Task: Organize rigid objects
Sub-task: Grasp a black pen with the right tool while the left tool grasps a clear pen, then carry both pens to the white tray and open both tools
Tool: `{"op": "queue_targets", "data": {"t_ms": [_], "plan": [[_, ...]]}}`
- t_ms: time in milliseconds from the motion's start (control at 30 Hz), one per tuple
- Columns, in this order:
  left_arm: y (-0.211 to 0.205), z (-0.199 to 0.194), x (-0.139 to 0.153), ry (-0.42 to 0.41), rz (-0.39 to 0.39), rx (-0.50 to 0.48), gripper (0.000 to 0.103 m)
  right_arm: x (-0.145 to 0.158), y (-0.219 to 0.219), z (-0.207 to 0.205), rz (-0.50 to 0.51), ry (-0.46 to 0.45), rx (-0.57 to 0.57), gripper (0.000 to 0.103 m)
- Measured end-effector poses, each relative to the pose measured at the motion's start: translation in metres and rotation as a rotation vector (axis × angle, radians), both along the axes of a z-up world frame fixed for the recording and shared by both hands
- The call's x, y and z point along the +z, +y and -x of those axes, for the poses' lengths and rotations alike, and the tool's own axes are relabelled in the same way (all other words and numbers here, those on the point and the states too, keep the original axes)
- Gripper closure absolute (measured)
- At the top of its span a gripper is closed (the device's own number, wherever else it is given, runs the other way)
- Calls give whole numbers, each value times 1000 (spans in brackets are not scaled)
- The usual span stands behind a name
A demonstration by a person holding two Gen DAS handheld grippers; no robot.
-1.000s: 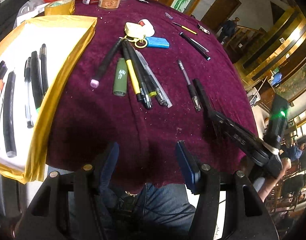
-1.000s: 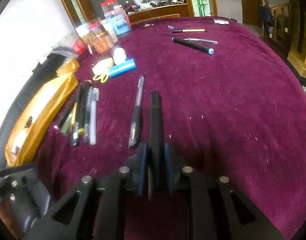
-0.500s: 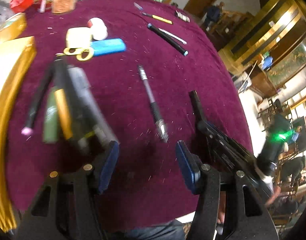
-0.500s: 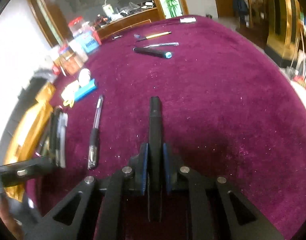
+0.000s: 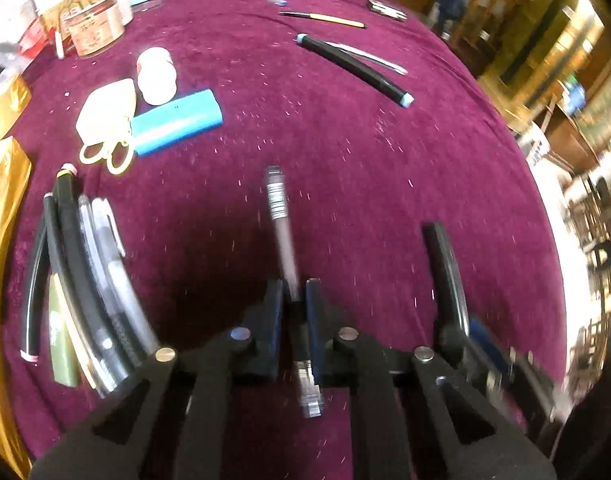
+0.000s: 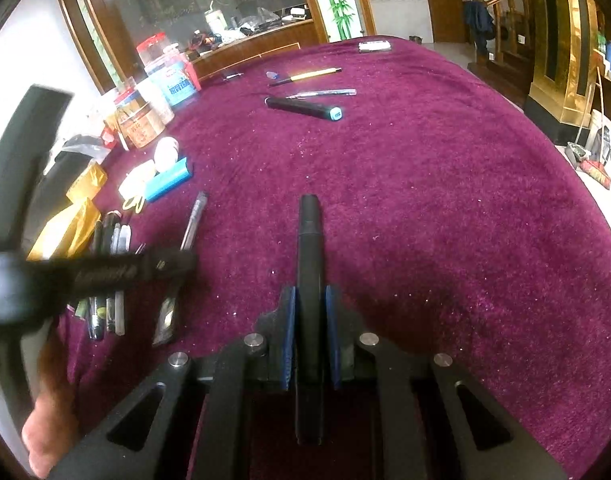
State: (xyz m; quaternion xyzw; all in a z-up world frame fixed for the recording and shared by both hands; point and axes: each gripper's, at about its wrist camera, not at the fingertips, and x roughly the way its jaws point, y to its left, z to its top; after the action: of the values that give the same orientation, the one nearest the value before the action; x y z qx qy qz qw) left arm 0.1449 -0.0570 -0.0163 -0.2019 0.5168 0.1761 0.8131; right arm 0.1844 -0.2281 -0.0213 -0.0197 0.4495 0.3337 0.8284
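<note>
Both grippers — left gripper (image 5: pixel 294 300), right gripper (image 6: pixel 310 320) — matte black, silver screws, blue-padded jaws.

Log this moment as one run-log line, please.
left gripper: shut on grey gel pen | right gripper: shut on black marker | pen bundle: on cloth, untouched
</note>
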Motion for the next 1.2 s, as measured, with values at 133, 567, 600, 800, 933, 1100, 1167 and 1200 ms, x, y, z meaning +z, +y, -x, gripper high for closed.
{"op": "queue_targets", "data": {"t_ms": [133, 567, 600, 800, 933, 1100, 1167, 1200], "plan": [[-5, 38, 1, -25, 12, -51, 95, 0, 3, 2, 20, -20, -1, 90], [-15, 63, -4, -85, -48, -42, 95, 0, -1, 4, -1, -18, -33, 90], [-16, 63, -5, -91, -51, -36, 95, 0, 2, 5, 18, -28, -29, 90], [-4, 68, -5, -119, 9, -28, 96, 2, 8, 15, 65, -83, -11, 90], [6, 81, 6, -155, 65, -2, 96, 9, 1, 26, -19, -54, 34, 90], [15, 118, 37, -235, 69, 32, 96, 28, 8, 48, -105, -70, 99, 90], [22, 136, 49, -263, 75, 57, 96, 37, 18, 62, -137, -72, 144, 90], [27, 147, 55, -277, 76, 70, 96, 42, 26, 70, -148, -73, 174, 90]]}}
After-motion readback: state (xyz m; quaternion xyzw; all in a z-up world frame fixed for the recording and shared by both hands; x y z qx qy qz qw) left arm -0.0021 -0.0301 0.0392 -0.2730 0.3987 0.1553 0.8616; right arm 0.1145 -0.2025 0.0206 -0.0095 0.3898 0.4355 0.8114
